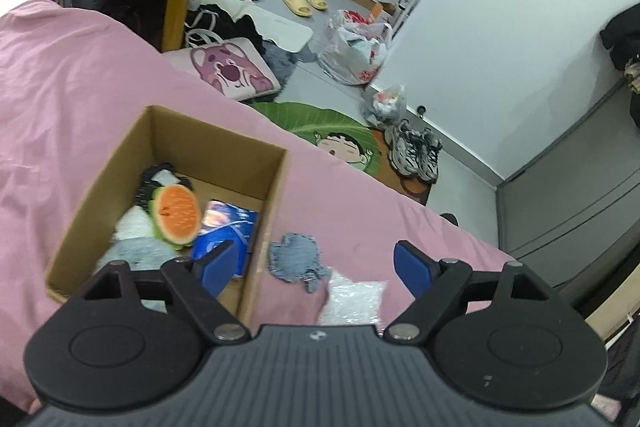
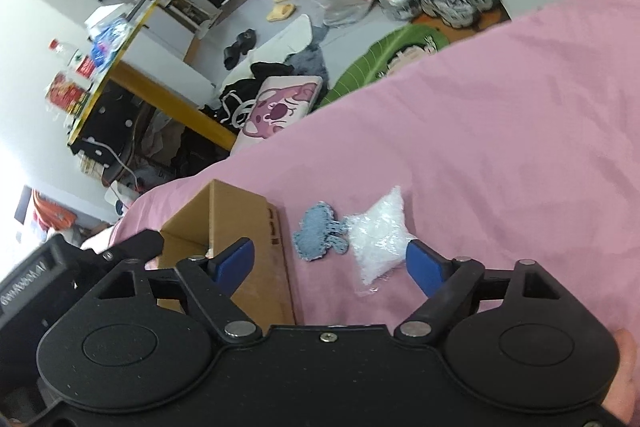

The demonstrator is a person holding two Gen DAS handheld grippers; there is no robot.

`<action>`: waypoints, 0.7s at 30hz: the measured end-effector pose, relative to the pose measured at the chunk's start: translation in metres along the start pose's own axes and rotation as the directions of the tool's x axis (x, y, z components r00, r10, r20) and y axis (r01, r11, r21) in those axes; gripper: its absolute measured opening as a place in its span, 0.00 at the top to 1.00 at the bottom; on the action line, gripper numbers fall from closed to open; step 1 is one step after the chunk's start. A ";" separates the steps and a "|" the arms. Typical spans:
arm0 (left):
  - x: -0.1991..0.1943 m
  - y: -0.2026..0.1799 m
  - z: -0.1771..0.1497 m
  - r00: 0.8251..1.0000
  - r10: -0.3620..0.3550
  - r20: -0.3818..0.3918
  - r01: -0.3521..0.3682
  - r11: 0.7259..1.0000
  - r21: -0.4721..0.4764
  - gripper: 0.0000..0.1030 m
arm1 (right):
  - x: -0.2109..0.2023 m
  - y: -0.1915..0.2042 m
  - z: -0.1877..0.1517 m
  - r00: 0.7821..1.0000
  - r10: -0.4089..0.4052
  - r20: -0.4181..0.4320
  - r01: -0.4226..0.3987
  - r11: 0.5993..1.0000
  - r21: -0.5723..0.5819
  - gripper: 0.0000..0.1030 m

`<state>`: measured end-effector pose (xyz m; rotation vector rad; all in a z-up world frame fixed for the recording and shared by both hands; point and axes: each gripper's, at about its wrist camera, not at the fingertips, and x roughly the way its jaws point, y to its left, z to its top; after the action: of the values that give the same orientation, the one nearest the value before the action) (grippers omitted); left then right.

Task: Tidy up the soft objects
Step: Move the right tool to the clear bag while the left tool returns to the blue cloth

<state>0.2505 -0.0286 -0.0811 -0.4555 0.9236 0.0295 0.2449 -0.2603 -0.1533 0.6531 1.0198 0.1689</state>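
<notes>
A cardboard box (image 1: 216, 151) stands open on a pink sheet (image 1: 72, 79), its long axis running away from the left wrist camera. Inside it lie a watermelon-slice plush (image 1: 178, 214) (orange face up, green rind toward the box's near-left wall), a blue packet (image 1: 228, 231) beside it, and grey and white soft things too jumbled to tell apart. Just outside the box's right wall lies a flat blue-grey knitted piece (image 1: 295, 261), and touching that, farther from the box, a clear crinkly bag (image 1: 354, 297) whose long axis in the right wrist view runs from near the right gripper up and away.

The left gripper (image 1: 320, 267) hangs wide open over the box's right wall, holding nothing. The right gripper (image 2: 330, 263) is also spread wide and empty, above the knitted piece and the bag.

Beyond the box, off the sheet's edge, the grey floor carries a green rug (image 1: 320, 125), sneakers (image 1: 416, 151), slippers (image 1: 305, 3) and plastic bags (image 1: 356, 47).
</notes>
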 end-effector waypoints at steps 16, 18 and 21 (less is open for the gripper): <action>0.085 -0.041 -0.013 0.991 0.073 -0.113 -0.068 0.997 0.042 0.53 | 0.058 -0.052 0.006 0.995 0.026 -0.099 -0.007 0.983 0.183 0.30; 0.094 -0.043 -0.015 0.989 0.095 -0.116 -0.091 0.995 0.046 0.56 | 0.064 -0.056 0.005 0.994 0.027 -0.108 -0.005 0.980 0.200 0.31; 0.105 -0.045 -0.019 0.986 0.127 -0.108 -0.122 0.991 0.048 0.59 | 0.069 -0.058 0.004 0.991 0.055 -0.120 -0.028 0.976 0.217 0.31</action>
<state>0.3100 -0.0941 -0.1556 -0.3638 1.0591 0.0999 0.2750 -0.2794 -0.2361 0.8701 1.1564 0.1382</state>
